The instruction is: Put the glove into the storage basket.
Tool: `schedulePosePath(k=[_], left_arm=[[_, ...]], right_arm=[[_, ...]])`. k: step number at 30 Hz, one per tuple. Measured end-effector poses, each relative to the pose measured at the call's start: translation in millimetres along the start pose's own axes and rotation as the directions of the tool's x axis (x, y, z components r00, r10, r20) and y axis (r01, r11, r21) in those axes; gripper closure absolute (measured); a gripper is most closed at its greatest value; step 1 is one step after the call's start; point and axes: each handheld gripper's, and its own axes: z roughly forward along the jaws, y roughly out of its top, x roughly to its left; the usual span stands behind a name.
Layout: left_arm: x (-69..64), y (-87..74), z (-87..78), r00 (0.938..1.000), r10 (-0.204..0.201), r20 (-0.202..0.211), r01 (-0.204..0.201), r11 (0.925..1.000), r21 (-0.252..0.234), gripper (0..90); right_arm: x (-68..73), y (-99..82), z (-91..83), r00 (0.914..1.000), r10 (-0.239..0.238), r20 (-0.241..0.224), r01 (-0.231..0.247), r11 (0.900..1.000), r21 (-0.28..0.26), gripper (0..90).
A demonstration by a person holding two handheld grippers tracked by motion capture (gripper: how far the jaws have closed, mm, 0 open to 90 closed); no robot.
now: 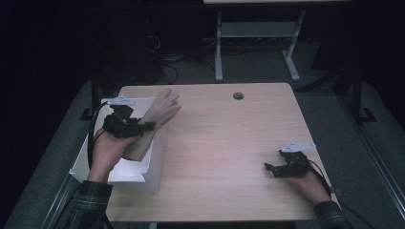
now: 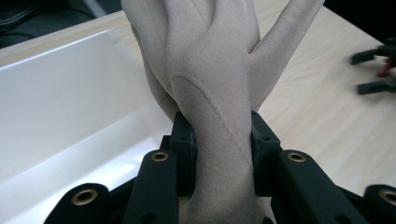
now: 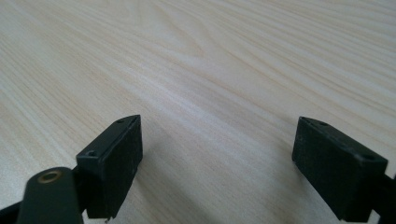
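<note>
A beige, stuffed-looking glove (image 1: 157,119) is held above the right edge of a white box (image 1: 143,175) at the table's left. My left gripper (image 1: 143,128) is shut on its wrist part, and its finger end points away toward the table's far side. In the left gripper view both pads (image 2: 185,140) press into the beige glove (image 2: 210,70) from either side. My right gripper (image 1: 270,169) rests low over the bare wood at the table's right, open, with nothing between its jaws (image 3: 217,158).
The light wooden table (image 1: 224,143) has a round cable hole (image 1: 238,96) near its far edge. Beyond it stands a white desk frame (image 1: 258,43) on a dark floor. The right gripper (image 2: 373,70) lies far off in the left gripper view.
</note>
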Motion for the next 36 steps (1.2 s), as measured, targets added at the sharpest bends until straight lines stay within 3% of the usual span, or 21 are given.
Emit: schedulePosePath(k=[7,15,21,30,36], left_arm=[[30.5,-26.9,-6.2,0.9932,-0.085,-0.080,0.084,0.9963,-0.014,69.0],[49.0,-58.5,9.2,0.9826,-0.139,-0.123,0.143,0.9897,0.017,68.8],[57.1,-75.6,25.4,0.9773,-0.158,-0.141,0.165,0.9853,0.044,68.5],[60.4,-91.2,46.8,0.9766,-0.151,-0.153,0.167,0.9808,0.100,67.7],[61.4,-93.3,53.1,0.9772,-0.146,-0.155,0.166,0.9774,0.131,64.4]], right_arm=[[0.0,0.0,0.0,1.0000,0.000,0.000,0.000,1.0000,0.000,15.8],[0.0,0.0,0.0,1.0000,0.000,0.000,0.000,1.0000,0.000,15.8],[0.0,0.0,0.0,1.0000,0.000,0.000,0.000,1.0000,0.000,15.8],[0.0,0.0,0.0,1.0000,0.000,0.000,0.000,1.0000,0.000,15.8],[0.0,0.0,0.0,1.0000,-0.001,0.000,0.001,1.0000,0.000,15.8]])
